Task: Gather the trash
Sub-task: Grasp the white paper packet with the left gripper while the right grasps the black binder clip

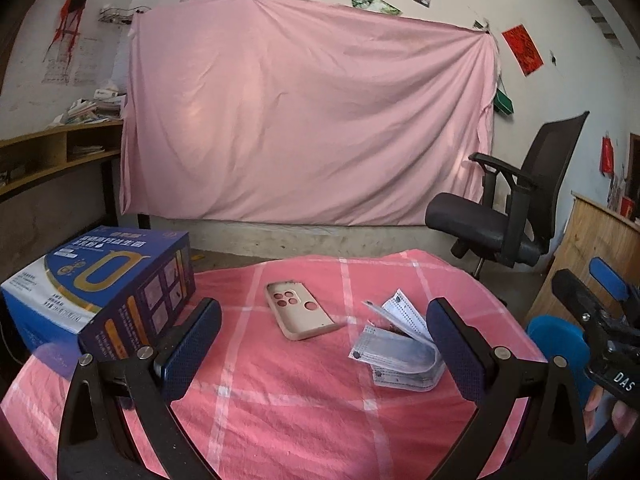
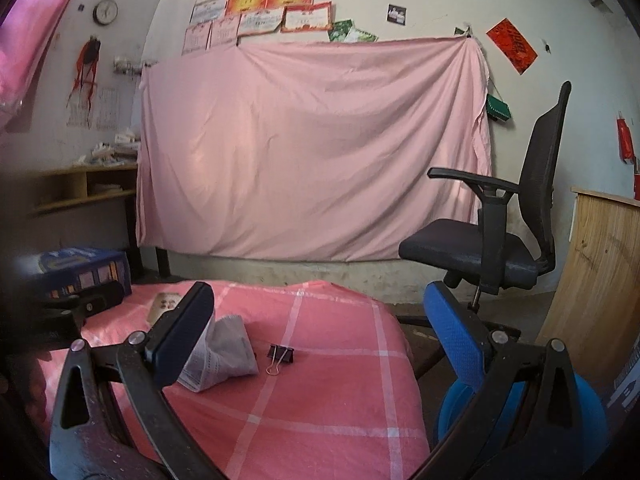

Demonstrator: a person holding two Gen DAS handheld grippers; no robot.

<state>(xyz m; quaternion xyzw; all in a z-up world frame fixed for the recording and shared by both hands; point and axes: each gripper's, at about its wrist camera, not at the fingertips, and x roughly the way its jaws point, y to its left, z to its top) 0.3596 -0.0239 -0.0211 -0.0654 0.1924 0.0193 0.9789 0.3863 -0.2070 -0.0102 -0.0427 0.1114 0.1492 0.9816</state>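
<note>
- On the desk (image 1: pixel 304 408), spread with a pink checked cloth, sits the trash: a crumpled mask wrapper (image 1: pixel 400 354), grey and white, lying loose near the right side.
- Left gripper (image 1: pixel 324 344) hovers low over the cloth, jaws spread wide with nothing between the pads; the wrapper lies just inside its right finger (image 1: pixel 452 344), though I cannot tell if they touch.
- Beige phone case (image 1: pixel 298 310) lies flat beyond the left gripper, camera holes facing up, apart from the wrapper.
- Blue box (image 1: pixel 100 288) stands at the desk's left edge, close beside the left finger.
- Right gripper (image 2: pixel 324 336) is spread wide too, holding nothing; its dark left finger (image 2: pixel 184 332) partly hides the wrapper in that view, and its blue pad (image 2: pixel 452 332) hangs past the desk's right edge.
- Black binder clip (image 2: pixel 280 354) rests on the cloth just right of the wrapper.
- Behind it all, a pink sheet (image 1: pixel 312 112) hangs on the wall and a black office chair (image 2: pixel 500 240) stands to the right.
</note>
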